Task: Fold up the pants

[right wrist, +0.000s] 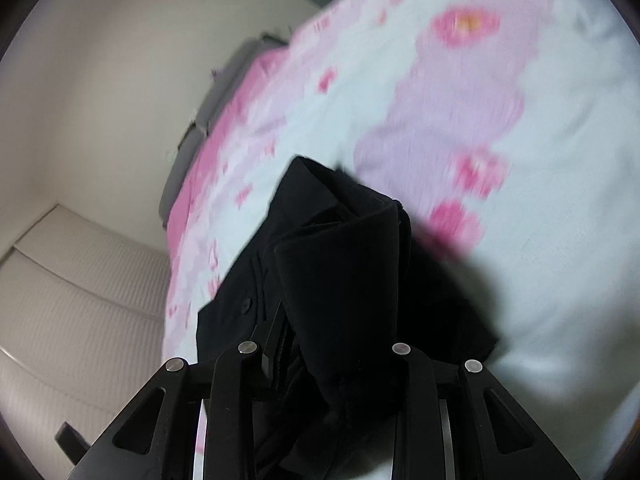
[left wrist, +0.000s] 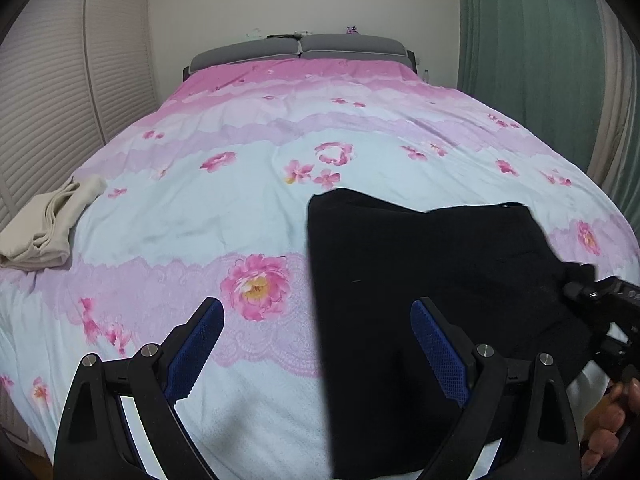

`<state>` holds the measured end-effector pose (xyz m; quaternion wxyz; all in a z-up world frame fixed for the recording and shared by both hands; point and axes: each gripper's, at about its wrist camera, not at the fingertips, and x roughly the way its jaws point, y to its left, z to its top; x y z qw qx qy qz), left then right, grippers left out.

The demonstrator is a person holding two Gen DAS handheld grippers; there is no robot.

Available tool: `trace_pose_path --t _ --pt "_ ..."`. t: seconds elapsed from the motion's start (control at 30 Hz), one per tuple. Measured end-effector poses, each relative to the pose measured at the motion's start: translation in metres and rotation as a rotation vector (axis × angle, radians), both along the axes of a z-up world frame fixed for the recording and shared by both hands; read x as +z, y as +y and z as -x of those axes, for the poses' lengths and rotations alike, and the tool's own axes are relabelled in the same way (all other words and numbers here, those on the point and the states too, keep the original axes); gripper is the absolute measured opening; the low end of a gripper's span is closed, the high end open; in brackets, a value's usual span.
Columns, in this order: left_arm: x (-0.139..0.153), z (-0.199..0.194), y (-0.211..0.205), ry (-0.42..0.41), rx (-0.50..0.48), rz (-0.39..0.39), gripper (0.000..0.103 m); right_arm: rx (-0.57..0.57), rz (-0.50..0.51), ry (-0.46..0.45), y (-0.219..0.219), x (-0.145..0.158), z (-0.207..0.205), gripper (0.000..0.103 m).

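Black pants (left wrist: 420, 272) lie on the flowered bed cover, right of centre in the left wrist view. My left gripper (left wrist: 316, 332) is open and empty, hovering above the pants' left edge, its blue pads (left wrist: 438, 348) spread wide. My right gripper (left wrist: 592, 292) comes in from the right edge and grips the pants' right side. In the right wrist view, which is tilted and blurred, my right gripper (right wrist: 324, 344) is shut on a bunched fold of the black pants (right wrist: 344, 264), lifted off the cover; a button shows on the cloth.
A folded beige garment (left wrist: 44, 224) lies at the bed's left edge. The pink and pale-blue bed cover (left wrist: 240, 208) spans the view. Grey pillows (left wrist: 300, 50) sit at the headboard. A slatted wardrobe stands left, green curtains (left wrist: 532, 40) right.
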<state>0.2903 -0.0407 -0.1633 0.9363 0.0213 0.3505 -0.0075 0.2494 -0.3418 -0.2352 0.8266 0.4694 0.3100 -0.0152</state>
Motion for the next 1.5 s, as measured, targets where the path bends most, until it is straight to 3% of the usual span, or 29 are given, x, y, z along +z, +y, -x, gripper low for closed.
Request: trace_pose_path --t 0.17,0.47,0.6,0.67,0.73,0.93,1.03,1.2,1.27,1.3,1.33,1.37,1.43,1.5 --pt "-0.002 -0.001 -0.004 0.003 -0.018 -0.004 0.096 0.046 -0.054 0.100 -0.002 -0.024 -0.011 0.033" --pt "-0.006 0.002 -0.011 0.016 -0.029 0.003 0.096 0.114 -0.030 0.129 -0.001 -0.021 -0.005 0.035" --pt "-0.005 0.004 -0.010 0.012 -0.029 0.006 0.096 0.137 0.064 0.150 0.003 -0.008 0.012 0.036" --pt "-0.005 0.007 -0.008 0.011 -0.030 0.015 0.096 0.127 0.131 0.149 0.007 0.002 0.025 0.042" --pt "-0.006 0.010 -0.006 0.013 -0.031 0.023 0.096 0.111 0.196 0.156 0.008 0.009 0.036 0.055" --pt "-0.008 0.022 -0.002 0.031 -0.036 0.033 0.096 0.051 0.259 0.089 -0.004 0.035 0.059 0.057" --pt "-0.004 0.030 0.002 0.023 -0.034 0.040 0.096 0.119 0.197 0.059 0.003 0.041 0.056 0.057" --pt "0.001 0.036 0.006 0.015 -0.024 0.050 0.096 0.148 0.033 0.149 0.009 0.009 0.036 0.057" --pt "0.002 0.037 0.008 0.014 -0.019 0.047 0.096 0.139 0.005 0.173 0.007 -0.004 0.026 0.053" --pt "0.002 0.038 0.009 0.014 -0.016 0.049 0.096 0.120 -0.009 0.167 0.004 -0.009 0.023 0.042" --pt "0.002 0.038 0.010 0.014 -0.014 0.051 0.096 0.096 -0.011 0.163 -0.001 -0.011 0.021 0.021" --pt "0.003 0.038 0.011 0.014 -0.011 0.051 0.096 0.067 -0.029 0.145 -0.007 -0.011 0.025 0.014" --pt "0.005 0.040 0.012 0.009 -0.011 0.052 0.096 0.008 -0.012 0.080 -0.015 0.003 0.044 0.007" --pt "0.007 0.043 0.011 -0.001 -0.016 0.047 0.096 -0.003 0.103 0.002 -0.013 0.025 0.061 0.007"
